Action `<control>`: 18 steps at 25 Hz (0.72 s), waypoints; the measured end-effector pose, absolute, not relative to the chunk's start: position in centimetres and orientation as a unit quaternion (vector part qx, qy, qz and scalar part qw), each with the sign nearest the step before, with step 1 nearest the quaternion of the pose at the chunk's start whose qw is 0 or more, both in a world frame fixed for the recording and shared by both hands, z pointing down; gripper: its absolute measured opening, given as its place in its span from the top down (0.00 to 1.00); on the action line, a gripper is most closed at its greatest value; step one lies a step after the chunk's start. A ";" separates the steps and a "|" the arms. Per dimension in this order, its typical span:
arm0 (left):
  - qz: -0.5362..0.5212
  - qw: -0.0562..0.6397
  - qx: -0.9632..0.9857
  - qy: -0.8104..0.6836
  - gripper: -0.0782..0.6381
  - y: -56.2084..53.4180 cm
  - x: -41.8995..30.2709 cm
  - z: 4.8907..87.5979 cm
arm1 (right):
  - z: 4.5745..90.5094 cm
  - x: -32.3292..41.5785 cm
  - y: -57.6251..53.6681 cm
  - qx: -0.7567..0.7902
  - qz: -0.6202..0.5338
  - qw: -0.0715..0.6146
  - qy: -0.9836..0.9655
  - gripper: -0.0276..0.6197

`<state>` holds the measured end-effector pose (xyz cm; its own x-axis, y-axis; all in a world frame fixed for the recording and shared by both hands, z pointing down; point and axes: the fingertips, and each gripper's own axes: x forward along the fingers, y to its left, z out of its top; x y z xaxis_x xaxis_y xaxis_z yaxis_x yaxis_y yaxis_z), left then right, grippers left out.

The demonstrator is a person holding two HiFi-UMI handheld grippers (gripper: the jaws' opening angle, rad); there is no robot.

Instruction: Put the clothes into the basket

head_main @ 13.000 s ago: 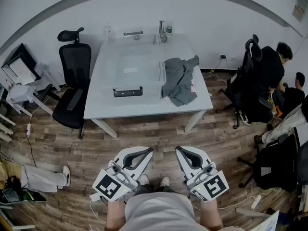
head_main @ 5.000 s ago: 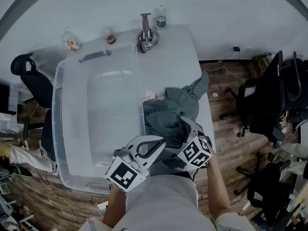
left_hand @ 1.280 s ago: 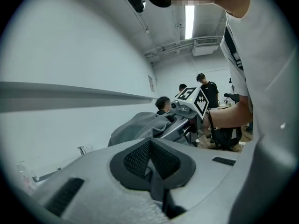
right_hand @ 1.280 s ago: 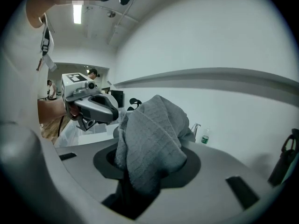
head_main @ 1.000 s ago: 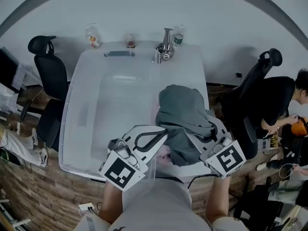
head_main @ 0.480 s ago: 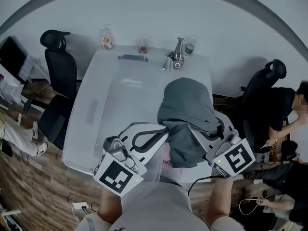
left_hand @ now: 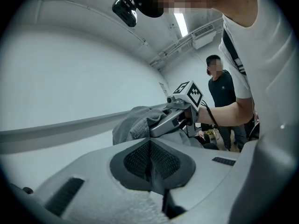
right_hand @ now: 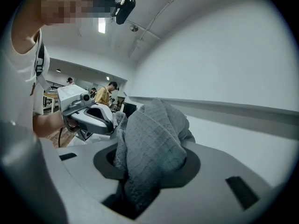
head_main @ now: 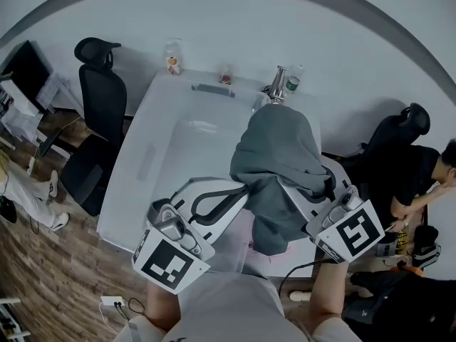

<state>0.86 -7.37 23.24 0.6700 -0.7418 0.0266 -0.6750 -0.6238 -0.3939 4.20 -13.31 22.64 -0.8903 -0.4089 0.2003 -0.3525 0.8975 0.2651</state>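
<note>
Right gripper view has your right tongs (right_hand: 140, 174) clamped on a bunched fold of the grey garment (right_hand: 154, 132). The rest is heaped over them, so the cloth rides lifted rather than dragging. Left gripper view shows your left tongs (left_hand: 150, 164) pressed together on nothing, just beside the right pair, probably kept free to steady the load. Ahead and to the left of both lies the clear plastic basket (head_main: 153, 155). The garment is not yet inside, so it needs carrying across the rim.

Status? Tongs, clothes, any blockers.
Right tongs shut on grey garment, lifted, not yet in clear bin. Left tongs shut, empty. Bin mouth open, unobstructed.
</note>
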 end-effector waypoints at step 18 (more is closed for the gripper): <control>-0.099 0.199 -0.848 0.481 0.88 -4.5 -7.2 20.5 | 17.7 -5.5 -11.1 0.107 -0.149 0.087 -0.979 0.72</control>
